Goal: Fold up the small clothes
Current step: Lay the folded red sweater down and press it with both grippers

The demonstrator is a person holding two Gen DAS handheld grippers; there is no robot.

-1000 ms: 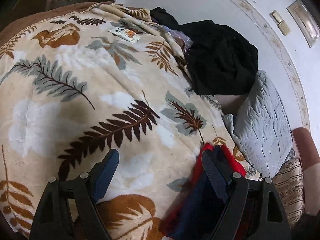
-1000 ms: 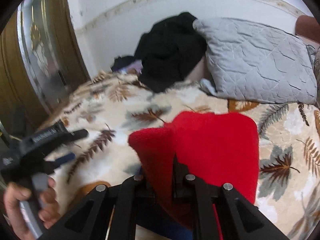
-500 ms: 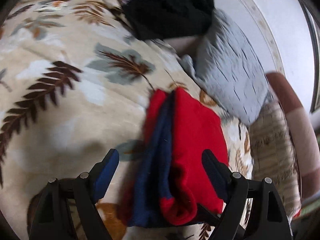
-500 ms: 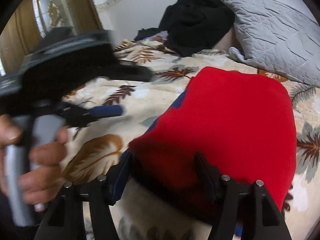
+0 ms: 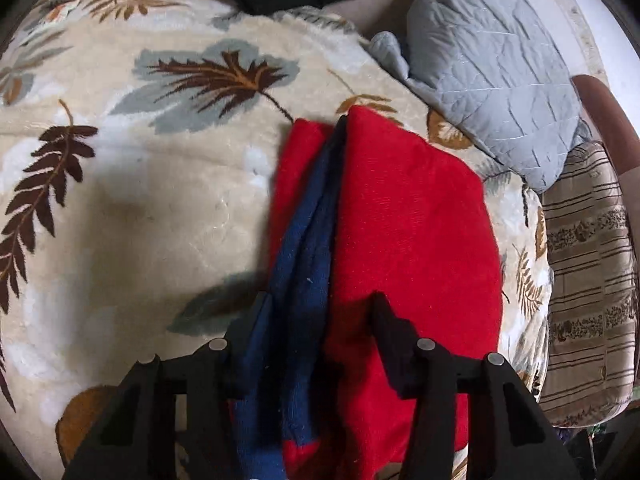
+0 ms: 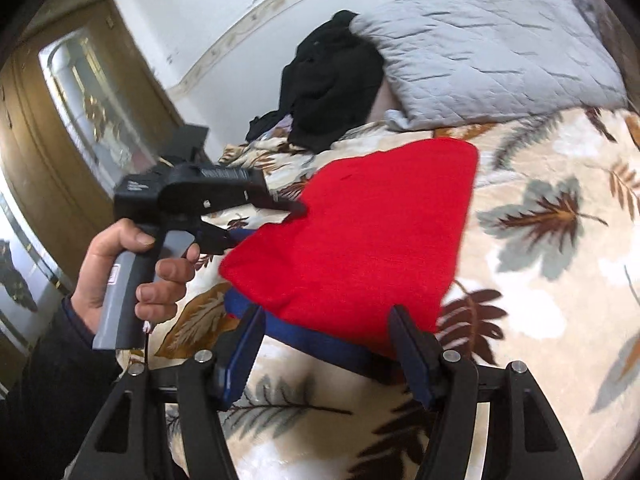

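Observation:
A folded red garment with navy blue trim [image 5: 408, 232] lies on the leaf-patterned blanket [image 5: 120, 200]. My left gripper [image 5: 318, 320] has its fingers around the garment's near folded edge, red and blue layers between them. In the right wrist view the same garment [image 6: 360, 232] lies ahead. My right gripper [image 6: 326, 344] is open, its fingers astride the garment's near blue edge without pinching it. The left gripper [image 6: 280, 216] shows there in a hand, its fingers at the garment's left side.
A grey quilted pillow [image 5: 492, 60] and a striped cushion [image 5: 588, 272] lie to the right. A black clothing heap [image 6: 332, 80] sits by the white wall. A wooden mirrored wardrobe [image 6: 60, 120] stands at the left.
My right gripper has opened and let go of the red garment. My left gripper has swung over to the garment and closed in on its folded edge.

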